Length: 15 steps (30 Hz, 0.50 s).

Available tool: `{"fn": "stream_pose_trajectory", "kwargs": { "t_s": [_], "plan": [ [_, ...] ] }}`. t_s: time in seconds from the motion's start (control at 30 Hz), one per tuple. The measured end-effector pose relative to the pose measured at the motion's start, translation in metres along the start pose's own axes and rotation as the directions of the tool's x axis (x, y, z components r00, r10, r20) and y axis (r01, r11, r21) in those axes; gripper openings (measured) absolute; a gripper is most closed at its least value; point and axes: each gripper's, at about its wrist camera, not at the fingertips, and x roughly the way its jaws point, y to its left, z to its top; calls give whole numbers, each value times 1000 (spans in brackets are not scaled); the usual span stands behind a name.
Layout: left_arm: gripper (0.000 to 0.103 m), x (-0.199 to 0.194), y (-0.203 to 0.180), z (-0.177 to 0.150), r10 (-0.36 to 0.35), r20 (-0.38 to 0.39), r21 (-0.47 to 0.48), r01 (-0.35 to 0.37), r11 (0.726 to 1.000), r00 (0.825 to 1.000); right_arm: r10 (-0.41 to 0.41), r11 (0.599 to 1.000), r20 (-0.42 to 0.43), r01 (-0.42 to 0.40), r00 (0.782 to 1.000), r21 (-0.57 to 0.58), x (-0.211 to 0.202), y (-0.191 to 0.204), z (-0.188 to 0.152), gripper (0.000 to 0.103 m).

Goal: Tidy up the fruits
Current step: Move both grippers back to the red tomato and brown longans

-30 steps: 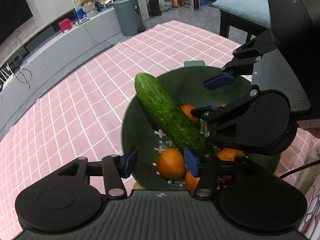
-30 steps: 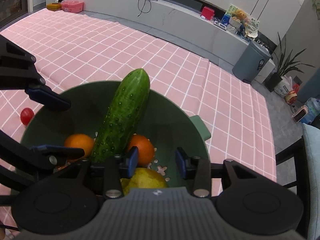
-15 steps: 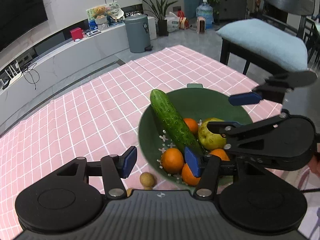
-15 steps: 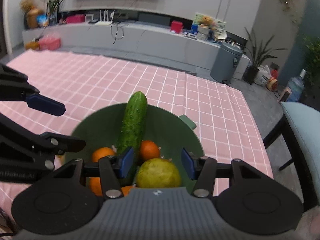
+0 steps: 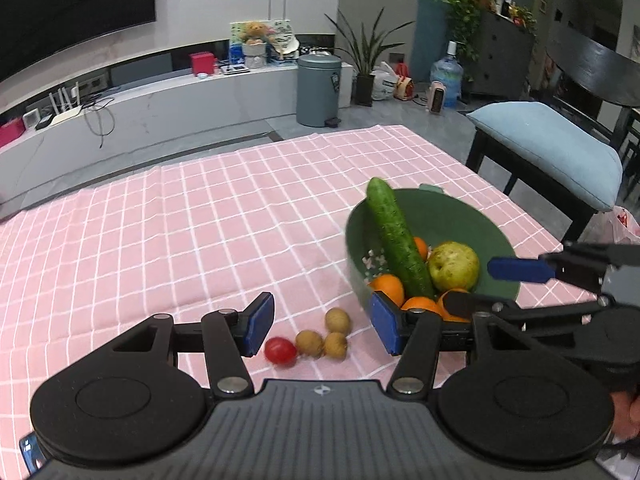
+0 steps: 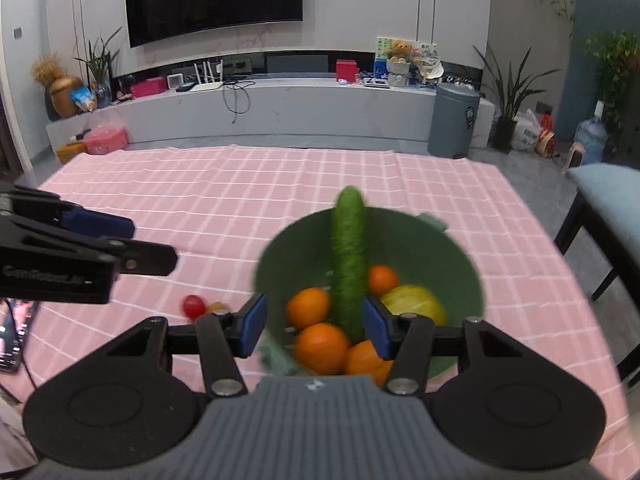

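A green bowl (image 5: 440, 200) (image 6: 440, 248) sits on the pink checked tablecloth (image 5: 200, 220). In it a long cucumber (image 5: 398, 240) (image 6: 350, 264) leans on the far rim, beside a yellow-green pear (image 5: 454, 266) (image 6: 414, 304) and several oranges (image 5: 388, 286) (image 6: 322, 346). Left of the bowl, a cherry tomato (image 5: 280, 350) (image 6: 193, 306) and three small brown fruits (image 5: 310, 342) lie on the cloth. My left gripper (image 5: 322, 330) is open and empty above these small fruits. My right gripper (image 6: 314, 330) is open and empty over the bowl's near rim.
A chair with a blue cushion (image 5: 552, 148) stands at the table's right side. Beyond the far edge are a grey bin (image 5: 319, 90) and a long white bench. A phone (image 6: 12, 344) lies at the table's near left.
Both grippers have drawn back and up from the bowl. The tomato and brown fruits have come into view. The right jaws stand wider. The fruit in the bowl has not moved.
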Motion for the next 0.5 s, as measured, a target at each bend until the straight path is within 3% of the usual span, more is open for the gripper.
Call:
{"fn": "stream_pose_trajectory", "kwargs": {
  "t_s": [0.2,0.5],
  "plan": [
    [65,-1,11,-17,38,-6,-6,-38,999,999,61,998,-14,-61,998,-7,-1,32,-15,50],
    [65,2,33,-38,53,-5,-55,-53,997,999,68,997,-30,-69,997,-34,13,57,-22,50]
  ]
}}
